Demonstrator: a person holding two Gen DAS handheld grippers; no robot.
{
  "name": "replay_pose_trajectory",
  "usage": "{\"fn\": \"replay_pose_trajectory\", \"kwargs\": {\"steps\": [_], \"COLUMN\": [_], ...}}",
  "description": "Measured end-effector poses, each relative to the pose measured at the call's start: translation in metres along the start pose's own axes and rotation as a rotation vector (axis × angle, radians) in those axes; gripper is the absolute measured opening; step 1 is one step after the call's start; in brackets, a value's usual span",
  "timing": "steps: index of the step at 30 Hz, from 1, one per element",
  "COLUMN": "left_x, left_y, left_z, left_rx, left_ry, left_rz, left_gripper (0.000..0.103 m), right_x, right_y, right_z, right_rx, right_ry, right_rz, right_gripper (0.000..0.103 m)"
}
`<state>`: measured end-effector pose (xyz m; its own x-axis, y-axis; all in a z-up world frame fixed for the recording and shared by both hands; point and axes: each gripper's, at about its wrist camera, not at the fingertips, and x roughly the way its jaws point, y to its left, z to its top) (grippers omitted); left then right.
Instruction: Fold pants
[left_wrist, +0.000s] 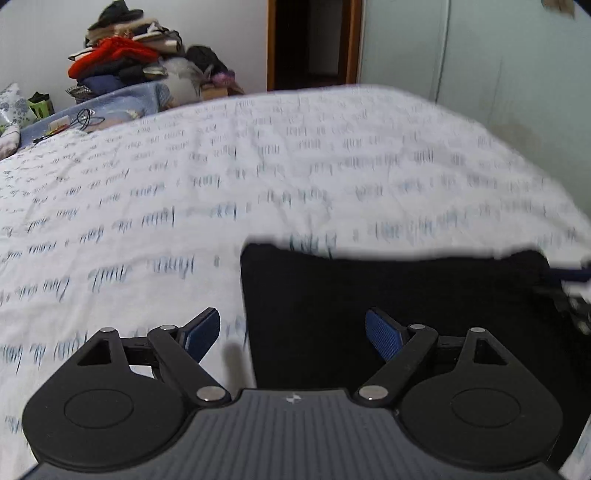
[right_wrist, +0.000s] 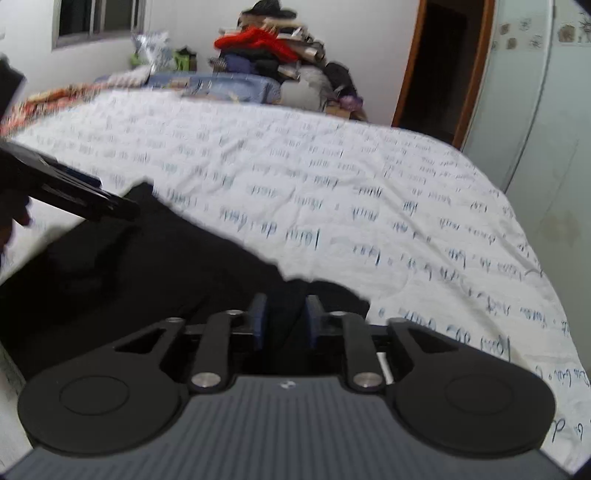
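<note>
Black pants (left_wrist: 399, 314) lie flat on the white bedsheet with blue script print (left_wrist: 258, 177). My left gripper (left_wrist: 291, 334) is open, its blue pads spread wide, hovering over the pants' left edge with nothing between the pads. In the right wrist view the pants (right_wrist: 147, 280) spread to the left, and my right gripper (right_wrist: 284, 321) is shut on a bunched fold at their right end. The left gripper (right_wrist: 70, 192) shows at the left edge of that view, above the pants' far corner.
A pile of clothes (left_wrist: 122, 62) sits on a blue storage box (left_wrist: 110, 107) beyond the bed. A dark doorway (left_wrist: 314, 44) and a pale wardrobe (left_wrist: 498, 74) stand behind. The bed's right edge (right_wrist: 535, 258) drops off beside the wardrobe.
</note>
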<state>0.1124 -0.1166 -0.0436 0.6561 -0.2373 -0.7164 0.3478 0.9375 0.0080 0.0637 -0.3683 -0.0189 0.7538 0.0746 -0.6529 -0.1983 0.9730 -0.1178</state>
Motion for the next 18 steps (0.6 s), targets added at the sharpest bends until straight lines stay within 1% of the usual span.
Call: {"fn": "replay_pose_trajectory", "kwargs": {"steps": [1, 2, 4, 6, 7, 9, 11, 13, 15, 18], "left_x": [-0.004, -0.009, -0.021, -0.032, -0.035, -0.036, -0.030, -0.025, -0.023, -0.022], "left_y": [0.001, 0.003, 0.013, 0.024, 0.029, 0.037, 0.040, 0.036, 0.030, 0.021], "left_z": [-0.006, -0.012, -0.022, -0.028, -0.029, -0.032, -0.036, -0.039, -0.040, -0.041], "left_rx": [0.002, 0.000, -0.017, -0.040, -0.049, -0.072, -0.096, -0.102, -0.082, -0.071], "left_ry": [-0.001, -0.003, -0.003, -0.002, 0.004, 0.021, 0.048, 0.053, 0.044, 0.046], "left_rz": [0.008, 0.005, -0.021, -0.059, -0.087, -0.162, -0.223, -0.240, -0.247, -0.280], "left_gripper": [0.086, 0.086, 0.086, 0.087, 0.087, 0.088, 0.088, 0.088, 0.088, 0.088], "right_x": [0.006, 0.011, 0.008, -0.005, -0.010, -0.020, -0.023, -0.022, -0.022, -0.019], "right_y": [0.001, 0.001, -0.005, -0.012, -0.017, -0.031, -0.047, -0.056, -0.062, -0.071], "right_z": [-0.005, -0.009, -0.008, -0.007, -0.008, -0.017, -0.030, -0.044, -0.056, -0.066], "right_rx": [-0.011, -0.015, 0.024, 0.080, 0.110, 0.195, 0.298, 0.371, 0.426, 0.500], "right_ry": [0.013, 0.009, -0.008, -0.054, -0.064, -0.065, -0.044, -0.020, -0.012, 0.001], "right_rz": [-0.014, -0.026, -0.034, -0.016, -0.003, 0.048, 0.127, 0.166, 0.186, 0.247], "right_gripper": [0.034, 0.041, 0.043, 0.044, 0.044, 0.046, 0.046, 0.055, 0.063, 0.064]}}
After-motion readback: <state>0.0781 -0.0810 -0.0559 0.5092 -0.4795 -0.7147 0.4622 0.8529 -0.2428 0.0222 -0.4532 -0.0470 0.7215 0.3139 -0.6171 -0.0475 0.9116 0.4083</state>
